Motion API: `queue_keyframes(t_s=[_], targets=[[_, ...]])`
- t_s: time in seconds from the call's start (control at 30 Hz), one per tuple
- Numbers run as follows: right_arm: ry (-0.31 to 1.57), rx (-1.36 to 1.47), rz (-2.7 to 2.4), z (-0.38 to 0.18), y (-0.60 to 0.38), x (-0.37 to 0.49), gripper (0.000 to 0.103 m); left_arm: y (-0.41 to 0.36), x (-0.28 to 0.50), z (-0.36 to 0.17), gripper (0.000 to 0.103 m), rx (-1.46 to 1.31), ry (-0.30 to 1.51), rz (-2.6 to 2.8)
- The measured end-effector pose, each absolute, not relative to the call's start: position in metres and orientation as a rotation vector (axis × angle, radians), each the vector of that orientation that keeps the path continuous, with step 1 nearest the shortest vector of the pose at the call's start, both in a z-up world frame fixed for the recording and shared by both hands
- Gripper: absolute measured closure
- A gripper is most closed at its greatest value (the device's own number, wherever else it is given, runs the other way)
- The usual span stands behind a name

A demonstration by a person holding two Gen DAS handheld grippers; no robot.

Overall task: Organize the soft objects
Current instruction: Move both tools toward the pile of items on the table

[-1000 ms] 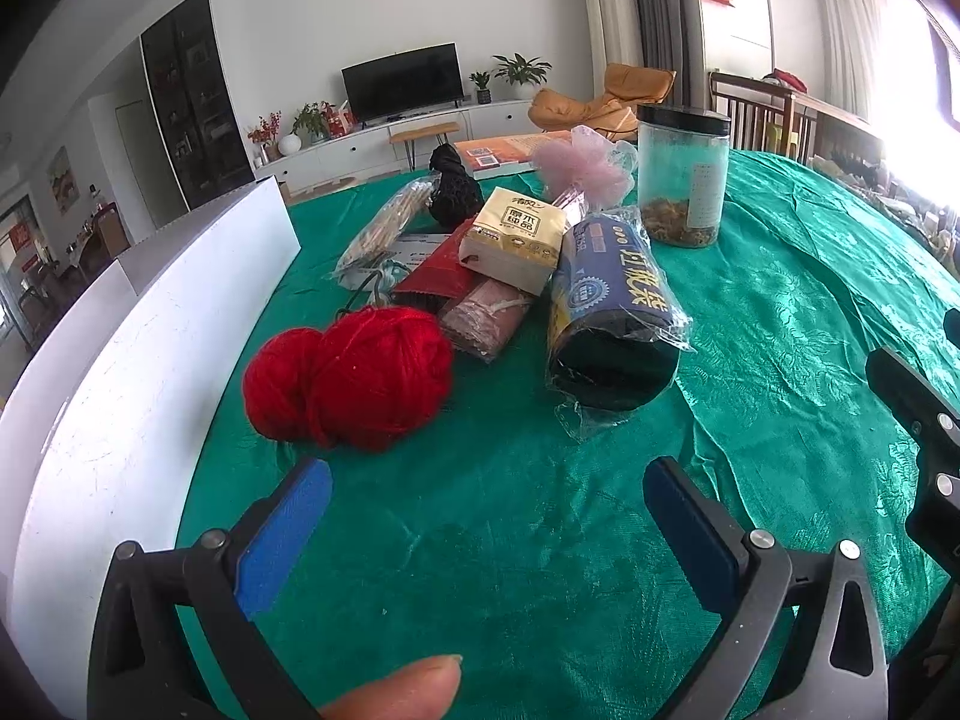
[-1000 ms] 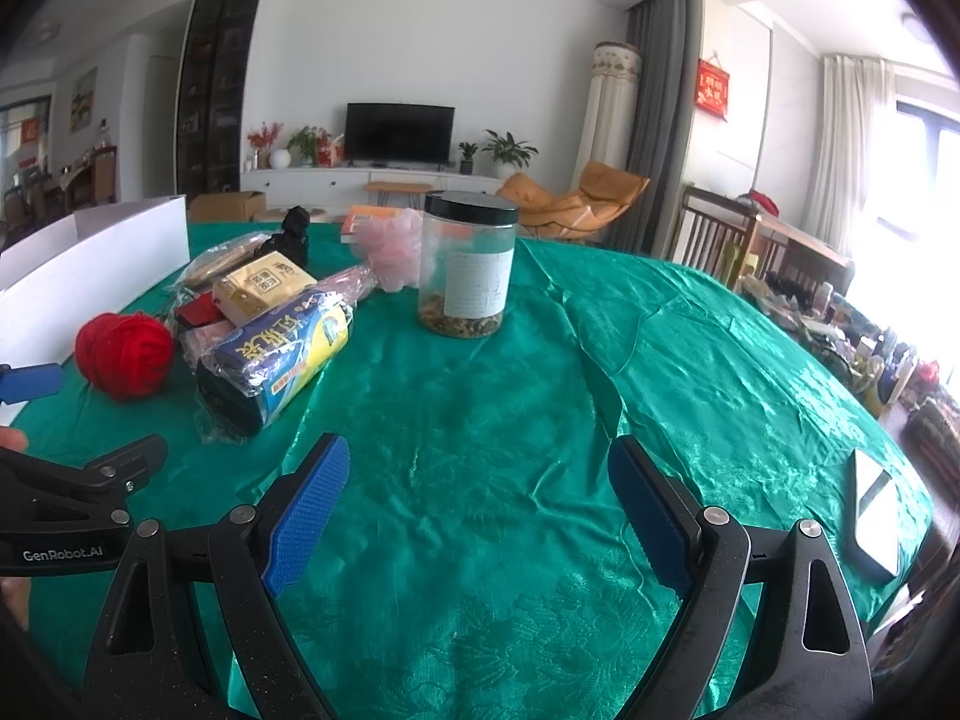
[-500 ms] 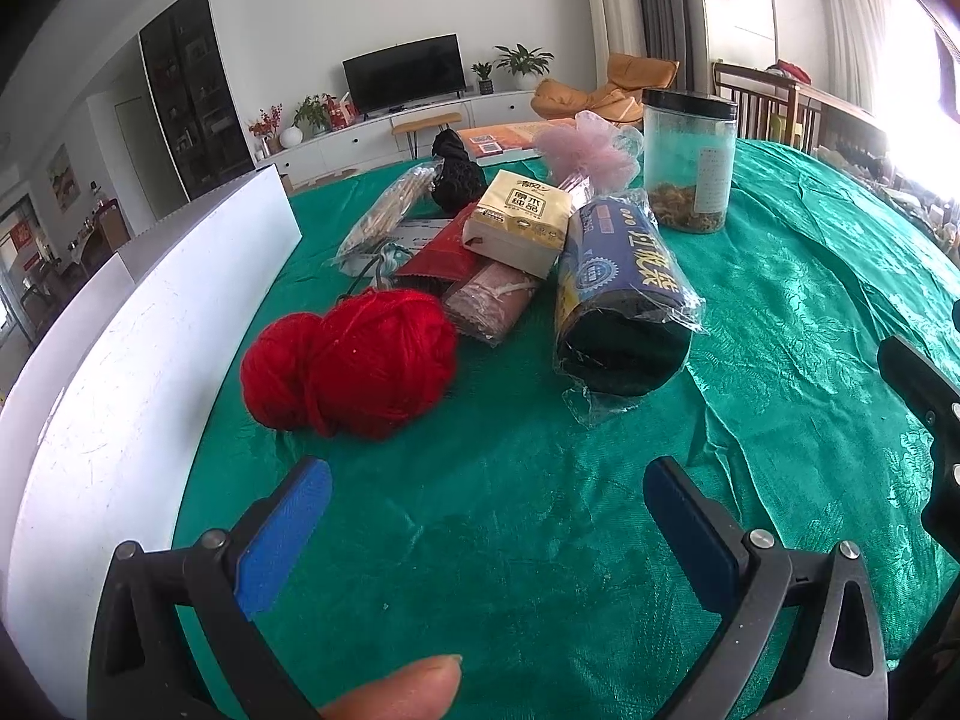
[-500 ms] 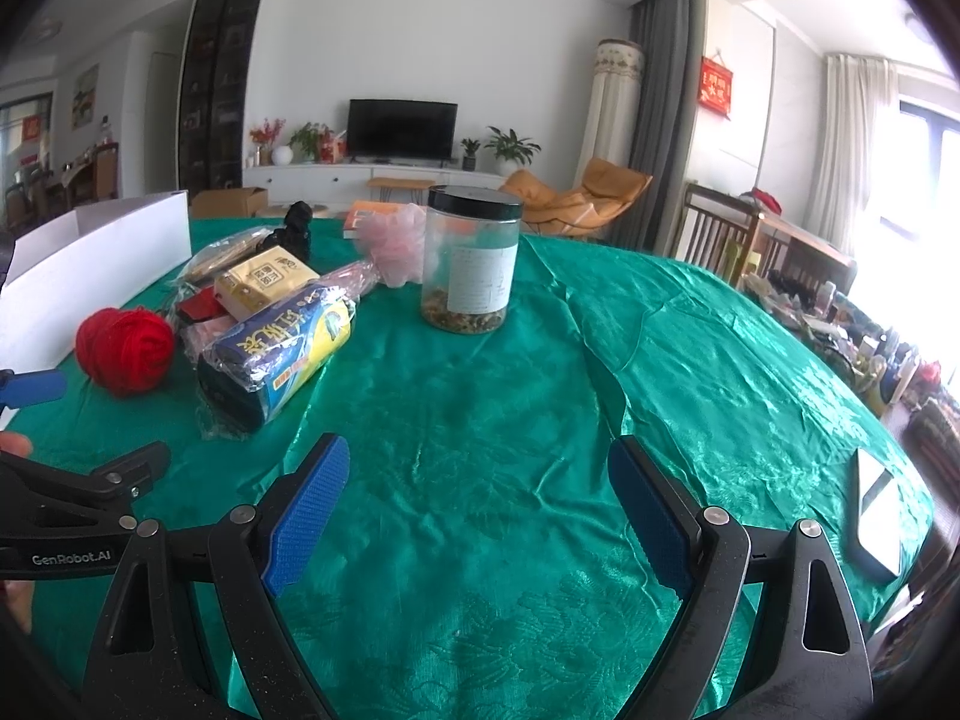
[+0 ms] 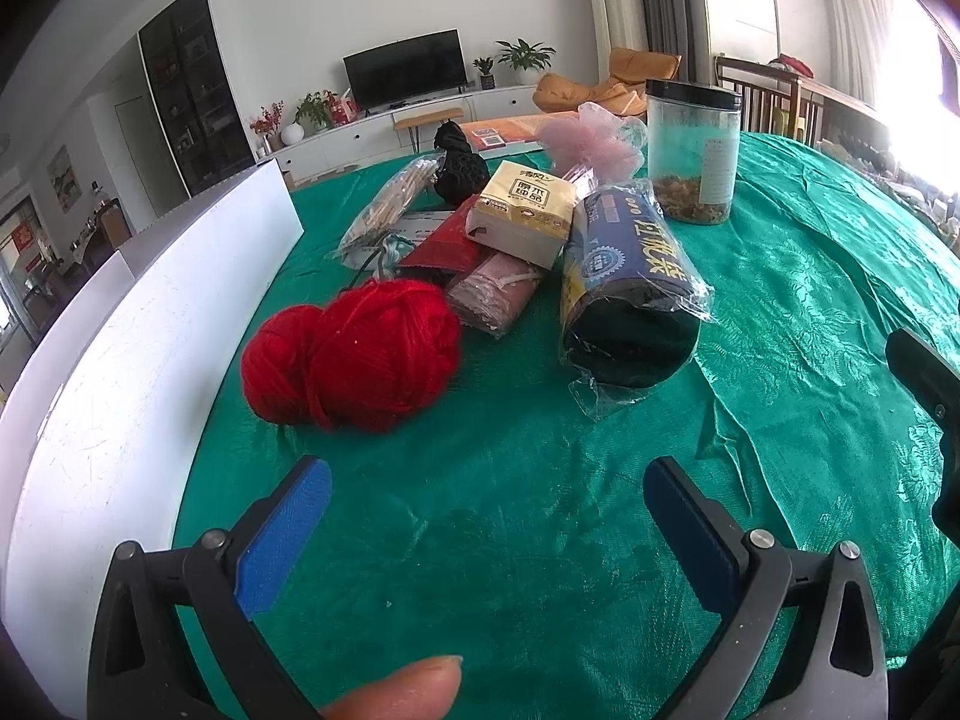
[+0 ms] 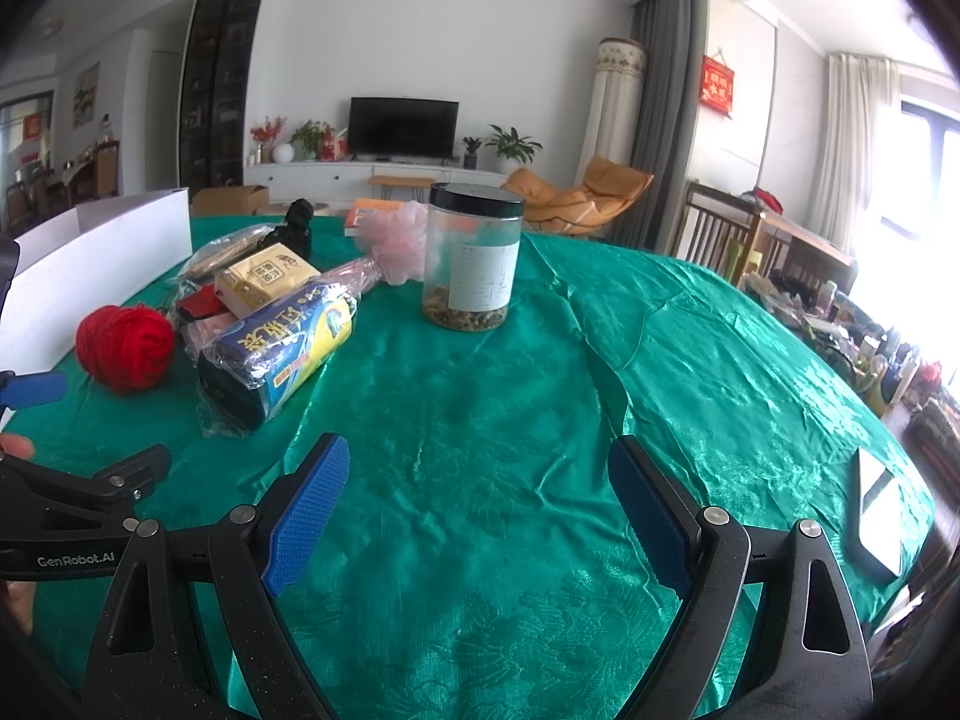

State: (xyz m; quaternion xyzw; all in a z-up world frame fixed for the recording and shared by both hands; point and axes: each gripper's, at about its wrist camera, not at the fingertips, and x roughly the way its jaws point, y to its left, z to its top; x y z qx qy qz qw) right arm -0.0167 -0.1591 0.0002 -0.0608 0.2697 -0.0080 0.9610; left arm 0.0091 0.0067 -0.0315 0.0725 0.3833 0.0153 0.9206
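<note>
A red yarn ball (image 5: 354, 354) (image 6: 125, 347) lies on the green tablecloth (image 5: 540, 510), just ahead and left of my left gripper (image 5: 486, 528), which is open and holds nothing. Behind the yarn lie a pink cloth roll (image 5: 495, 294), a tissue pack (image 5: 521, 213) (image 6: 267, 283), a blue wrapped roll (image 5: 627, 285) (image 6: 279, 351), a pink mesh puff (image 5: 591, 141) (image 6: 399, 240) and a black yarn figure (image 5: 459, 171). My right gripper (image 6: 480, 516) is open over bare cloth, to the right of the pile.
A white box (image 5: 132, 360) (image 6: 90, 264) stands along the left side of the table. A clear jar with a black lid (image 5: 693, 150) (image 6: 474, 258) stands behind the pile. A phone (image 6: 879, 516) lies near the right table edge. A fingertip (image 5: 396, 687) shows below the left gripper.
The left gripper has drifted slightly forward toward the pile, so the yarn and roll look a little closer. The right gripper has barely moved. Both stay open.
</note>
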Motion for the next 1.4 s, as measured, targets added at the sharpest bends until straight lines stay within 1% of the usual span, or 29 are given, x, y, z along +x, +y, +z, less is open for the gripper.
queue_keyframes(t_s=[0.67,1.13,1.4], targets=[[0.549,-0.125,-0.015,-0.001,-0.158,-0.016,0.013,0.009,0.011,-0.038,0.000,0.157,0.811,0.037],[0.559,-0.128,-0.010,-0.007,-0.157,-0.016,0.013,0.013,0.019,-0.050,0.000,0.138,0.887,0.029],[0.567,-0.125,-0.009,-0.005,-0.158,-0.015,0.013,0.017,0.021,-0.052,0.000,0.097,0.901,0.013]])
